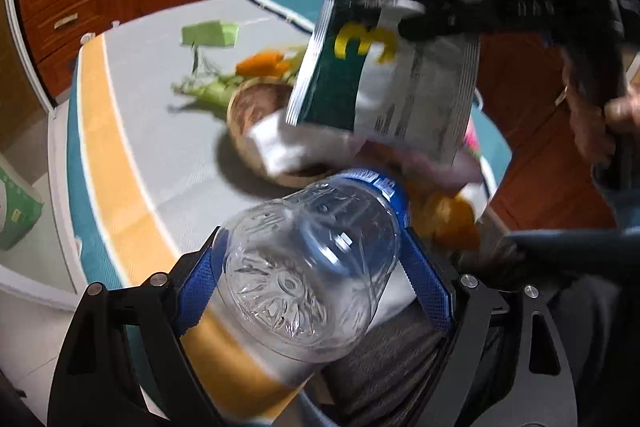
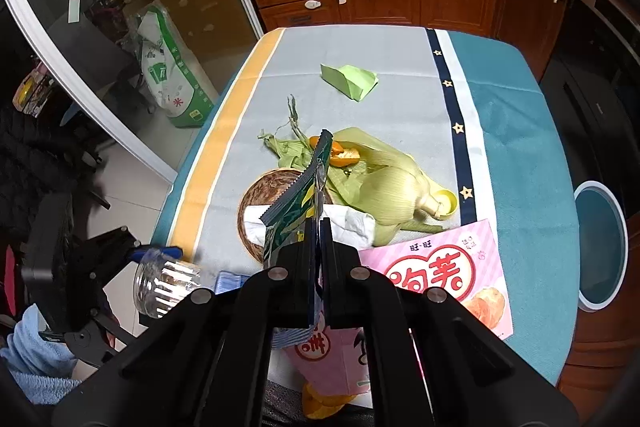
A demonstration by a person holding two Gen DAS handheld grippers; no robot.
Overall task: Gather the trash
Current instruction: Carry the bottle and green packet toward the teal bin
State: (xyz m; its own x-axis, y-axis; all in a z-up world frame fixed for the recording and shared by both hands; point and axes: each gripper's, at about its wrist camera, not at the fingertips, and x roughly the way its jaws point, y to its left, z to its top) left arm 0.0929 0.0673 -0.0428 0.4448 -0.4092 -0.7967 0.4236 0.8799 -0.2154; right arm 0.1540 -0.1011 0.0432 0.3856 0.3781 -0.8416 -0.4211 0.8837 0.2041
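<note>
Now our left gripper [image 1: 316, 267] clasps a clear plastic bottle [image 1: 316, 267] above the surface's [image 2: 520, 131] near edge, while our right gripper [image 2: 317, 231] pinches a green foil wrapper [image 2: 304, 195] over the woven basket [image 2: 260, 195] and corn husks [image 2: 384, 187].

A large yellow "3" stands on the dark green part of the foil snack packet [image 1: 384, 75], while the fine print on its silver part is too blurred to read. The pink box [image 2: 448, 267] on the table carries small characters "旺旺" near its top edge and large red characters below, the clearest being "芙"; the one beside it cannot be made out for sure. A red "米" shows on the white and green sack [image 2: 168, 67] behind the glass door, and the print on the blue label of the plastic bottle [image 1: 316, 267] is unreadable.
</note>
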